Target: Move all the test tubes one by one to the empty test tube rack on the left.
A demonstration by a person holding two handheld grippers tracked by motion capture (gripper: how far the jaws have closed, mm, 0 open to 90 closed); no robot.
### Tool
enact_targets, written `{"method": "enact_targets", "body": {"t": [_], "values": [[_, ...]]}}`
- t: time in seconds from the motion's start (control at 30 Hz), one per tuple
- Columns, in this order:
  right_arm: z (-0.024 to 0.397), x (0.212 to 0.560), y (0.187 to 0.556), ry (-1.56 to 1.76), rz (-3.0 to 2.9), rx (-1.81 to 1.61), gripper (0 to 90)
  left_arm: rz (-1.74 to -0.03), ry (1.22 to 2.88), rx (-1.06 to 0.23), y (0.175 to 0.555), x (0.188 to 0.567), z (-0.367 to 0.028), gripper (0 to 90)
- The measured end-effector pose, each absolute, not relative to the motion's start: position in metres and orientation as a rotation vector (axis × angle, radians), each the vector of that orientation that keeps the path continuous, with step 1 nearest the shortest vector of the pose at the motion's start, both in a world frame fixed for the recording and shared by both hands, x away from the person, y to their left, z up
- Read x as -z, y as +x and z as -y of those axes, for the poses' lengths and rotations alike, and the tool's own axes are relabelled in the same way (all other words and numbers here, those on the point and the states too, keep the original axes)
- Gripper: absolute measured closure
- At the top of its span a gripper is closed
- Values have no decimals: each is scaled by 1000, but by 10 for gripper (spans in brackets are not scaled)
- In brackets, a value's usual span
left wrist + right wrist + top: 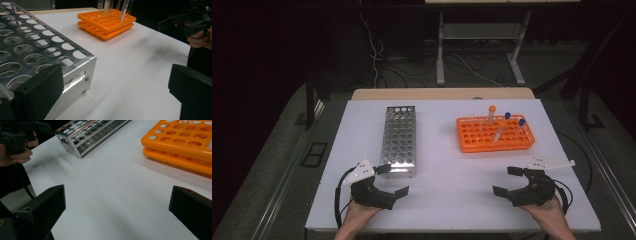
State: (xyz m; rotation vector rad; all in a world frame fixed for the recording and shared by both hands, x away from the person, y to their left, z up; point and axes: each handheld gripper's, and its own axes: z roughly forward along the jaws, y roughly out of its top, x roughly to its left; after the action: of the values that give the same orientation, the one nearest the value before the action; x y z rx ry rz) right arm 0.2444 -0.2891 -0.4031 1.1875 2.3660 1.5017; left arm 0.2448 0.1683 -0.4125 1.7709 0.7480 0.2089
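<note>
High view overhead facing forward-down; both claw views low, close, sharing the orange rack [107, 23] and metal rack [91, 135].

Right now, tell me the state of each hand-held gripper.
Left hand-held gripper: open, holding nothing, beside the metal rack.
Right hand-held gripper: open, holding nothing, in front of the orange rack.
</note>
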Motion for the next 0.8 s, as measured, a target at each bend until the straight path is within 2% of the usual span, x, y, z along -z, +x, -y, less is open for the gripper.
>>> {"method": "enact_targets", "body": {"t": [0.8], "values": [[313, 382, 259, 1221, -2373, -1417, 3, -754, 1767, -208, 244, 414, -169, 0]]}}
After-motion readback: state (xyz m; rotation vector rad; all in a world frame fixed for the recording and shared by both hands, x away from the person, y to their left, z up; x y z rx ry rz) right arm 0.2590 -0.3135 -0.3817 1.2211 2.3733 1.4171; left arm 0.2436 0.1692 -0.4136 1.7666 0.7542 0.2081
